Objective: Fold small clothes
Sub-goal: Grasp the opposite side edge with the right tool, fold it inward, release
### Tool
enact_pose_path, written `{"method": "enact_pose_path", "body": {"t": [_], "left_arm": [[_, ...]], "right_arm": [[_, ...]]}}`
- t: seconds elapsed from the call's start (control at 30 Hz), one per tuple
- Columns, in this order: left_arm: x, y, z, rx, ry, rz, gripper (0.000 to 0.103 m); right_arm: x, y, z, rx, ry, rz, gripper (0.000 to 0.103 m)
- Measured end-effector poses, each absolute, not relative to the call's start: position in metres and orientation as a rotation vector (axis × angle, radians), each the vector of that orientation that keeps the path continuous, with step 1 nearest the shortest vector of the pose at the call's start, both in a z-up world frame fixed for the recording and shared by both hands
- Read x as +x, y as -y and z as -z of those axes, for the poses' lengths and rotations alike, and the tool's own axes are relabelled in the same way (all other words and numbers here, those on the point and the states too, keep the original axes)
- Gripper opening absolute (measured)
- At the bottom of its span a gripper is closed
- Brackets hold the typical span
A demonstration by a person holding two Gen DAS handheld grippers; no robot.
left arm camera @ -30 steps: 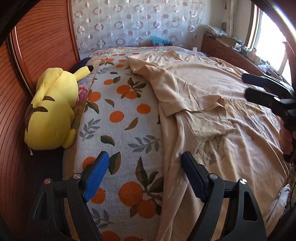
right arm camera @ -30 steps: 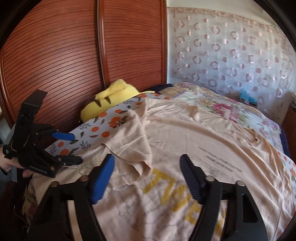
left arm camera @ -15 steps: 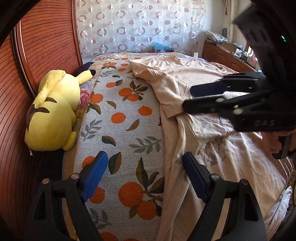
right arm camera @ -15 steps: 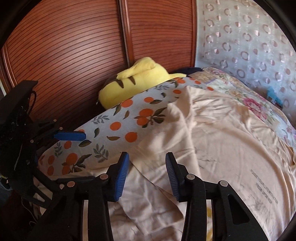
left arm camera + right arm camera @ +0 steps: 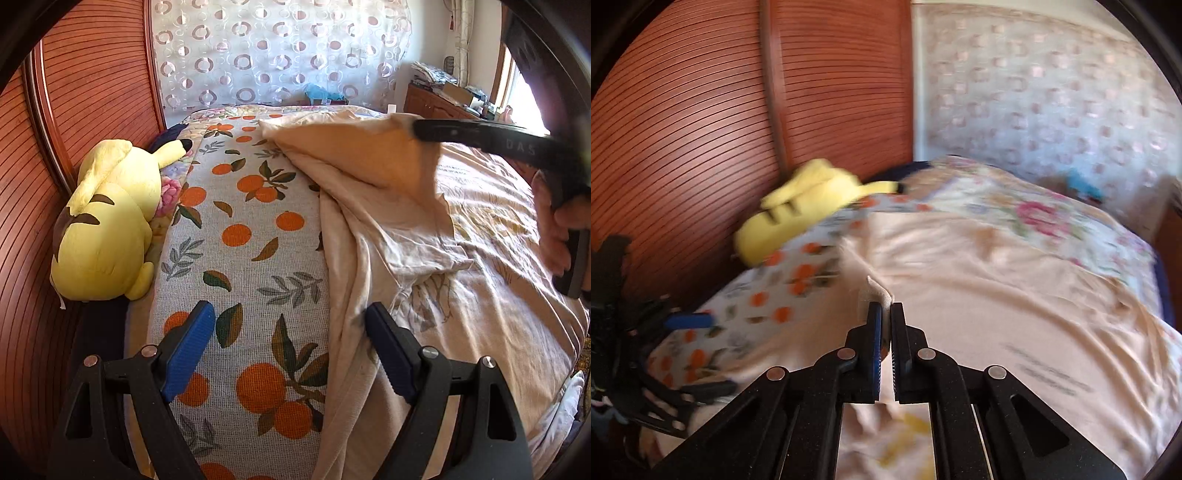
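Observation:
A large beige T-shirt [image 5: 461, 229] with a faded print lies spread over the bed. Its left sleeve [image 5: 369, 162] is lifted off the bed, pinched in my right gripper [image 5: 415, 131], which comes in from the right with a hand on its handle. In the right wrist view that gripper [image 5: 885, 312] is shut on a fold of the beige sleeve [image 5: 875, 290]. My left gripper [image 5: 290, 343] hovers low at the near edge with its blue pads wide apart. Nothing is between them; its right finger [image 5: 388, 350] sits just above the shirt's side edge.
An orange-print blanket [image 5: 240, 258] covers the bed's left strip. A yellow plush toy [image 5: 107, 225] lies against the slatted wooden wall [image 5: 74, 92]. A patterned curtain [image 5: 280, 48] hangs behind; a cluttered wooden cabinet [image 5: 439, 99] stands at the far right.
My right gripper swung left across the shirt, its jaws closed on the sleeve and raised it. The left gripper stayed where it was, open.

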State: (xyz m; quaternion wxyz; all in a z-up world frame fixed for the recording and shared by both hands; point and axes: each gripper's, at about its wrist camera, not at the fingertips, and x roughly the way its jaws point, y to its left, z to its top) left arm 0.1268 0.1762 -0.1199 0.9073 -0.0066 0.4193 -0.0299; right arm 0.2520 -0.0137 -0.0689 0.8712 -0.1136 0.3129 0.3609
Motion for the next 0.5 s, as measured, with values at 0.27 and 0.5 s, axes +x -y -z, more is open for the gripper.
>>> {"method": "enact_pose_path", "body": {"t": [0.27, 0.5], "left_arm": [[0.127, -0.176, 0.12, -0.014, -0.865, 0.061, 0.084], [0.128, -0.176, 0.119, -0.01, -0.875, 0.067, 0.084]], "right_arm": [[0.271, 0.06, 0.093, -0.215, -0.745, -0.617, 0.004], [0.256, 0.06, 0.096, -0.323, -0.721, -0.601, 0.028]]}}
